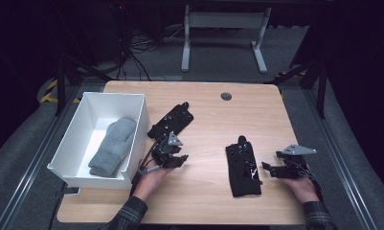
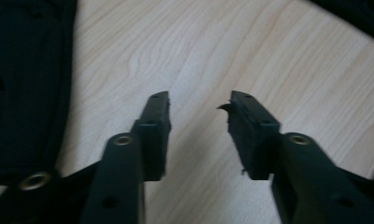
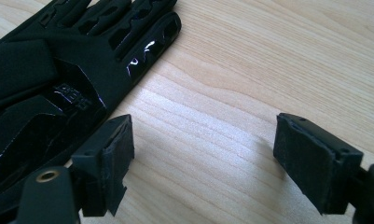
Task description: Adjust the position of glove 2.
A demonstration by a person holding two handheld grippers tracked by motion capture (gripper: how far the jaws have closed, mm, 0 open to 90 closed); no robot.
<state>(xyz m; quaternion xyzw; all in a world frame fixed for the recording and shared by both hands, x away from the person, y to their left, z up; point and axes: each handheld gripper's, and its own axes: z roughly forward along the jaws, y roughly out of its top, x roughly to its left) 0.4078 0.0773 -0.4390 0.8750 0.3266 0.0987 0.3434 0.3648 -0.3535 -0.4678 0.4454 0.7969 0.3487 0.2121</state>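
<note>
- Over on the person's left, the left gripper (image 1: 176, 160) sits low over the wooden table (image 1: 213, 120), jaws spread apart with bare wood grain between them, holding nothing.
- Just beyond it lies a black glove (image 1: 171, 122), flat on the table, angled away toward the far side, right beside the bin's near wall; in the left gripper view its dark fabric (image 2: 26, 88) runs along the left edge, close to the left jaw but apart from it.
- On the other side, the right gripper (image 1: 271, 168) is also wide open and empty, jaws pointing toward the second black glove (image 1: 242, 166).
- That glove lies flat, fingers pointing away from the person, just beside the open jaws; in the right gripper view its cuff end (image 3: 58, 88) sits next to the left jaw, though whether they touch I cannot tell.
- Its surface mixes matte cloth with glossy, ridged panels along the fingers that catch the light.
- The jaw pads (image 3: 114, 163) look rough and dull.
- At the left stands a white rectangular bin (image 1: 79, 125), smooth-walled and open-topped, with a grey knitted mitten (image 1: 113, 146) lying inside, soft and rounded.
</note>
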